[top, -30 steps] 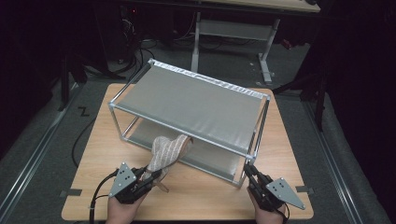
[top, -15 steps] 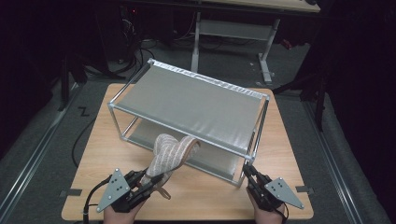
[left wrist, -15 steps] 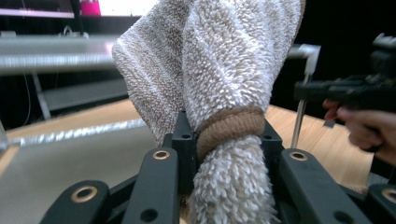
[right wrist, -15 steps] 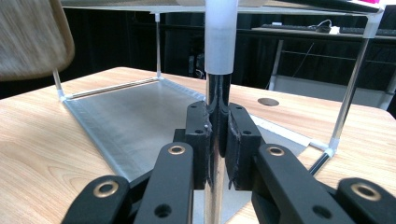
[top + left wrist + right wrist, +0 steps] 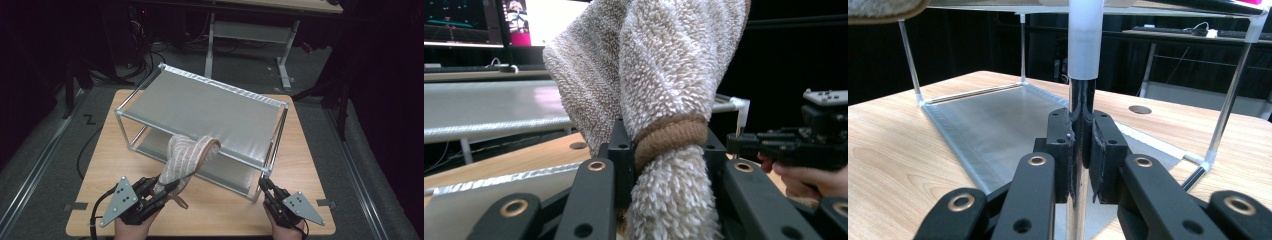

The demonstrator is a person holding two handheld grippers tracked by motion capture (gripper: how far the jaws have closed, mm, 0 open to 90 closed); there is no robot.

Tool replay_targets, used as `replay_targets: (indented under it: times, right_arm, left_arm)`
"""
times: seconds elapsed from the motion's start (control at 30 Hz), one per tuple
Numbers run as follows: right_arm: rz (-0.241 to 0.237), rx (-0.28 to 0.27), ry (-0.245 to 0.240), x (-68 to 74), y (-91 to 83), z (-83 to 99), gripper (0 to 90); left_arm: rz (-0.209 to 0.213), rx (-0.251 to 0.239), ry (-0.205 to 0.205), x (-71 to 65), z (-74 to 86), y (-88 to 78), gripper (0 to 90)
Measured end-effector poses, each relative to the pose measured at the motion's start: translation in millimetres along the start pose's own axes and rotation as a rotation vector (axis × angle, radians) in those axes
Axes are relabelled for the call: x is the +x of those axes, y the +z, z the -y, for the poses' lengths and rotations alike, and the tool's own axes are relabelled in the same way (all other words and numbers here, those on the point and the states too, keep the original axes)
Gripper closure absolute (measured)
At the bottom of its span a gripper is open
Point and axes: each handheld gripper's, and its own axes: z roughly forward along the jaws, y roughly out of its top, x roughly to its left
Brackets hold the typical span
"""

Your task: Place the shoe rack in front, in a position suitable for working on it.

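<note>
A beige fuzzy slipper with a brown trim band is held up in front of a two-level metal rack on the wooden table. My left gripper is shut on the slipper's heel end, and the toe leans up over the rack's front rail. In the left gripper view the slipper stands between the pads. My right gripper is shut on the rack's front right leg, the chrome post pinched between its pads.
The rack's lower shelf lies just above the tabletop. A grey desk frame stands beyond the table on the dark floor. Cables hang off the table's left side. Bare tabletop lies left and right of the rack.
My left gripper has lifted the slipper from under the rack's front edge, and its toe now rises above the top shelf's front rail. The right gripper has stayed on the leg.
</note>
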Motion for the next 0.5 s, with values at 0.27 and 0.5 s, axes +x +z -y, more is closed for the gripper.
replay_targets:
  times: [0.27, 0.5]
  right_arm:
    - [-0.017, 0.000, -0.001, 3.6, -2.2, 0.3, 81.3]
    - [-0.037, 0.002, -0.013, 8.0, -3.7, 0.3, 81.3]
  left_arm:
    - [-0.019, -0.027, 0.003, 3.6, -12.4, 9.0, 69.0]
    - [-0.032, -0.049, -0.001, 12.5, -25.3, 16.3, 69.0]
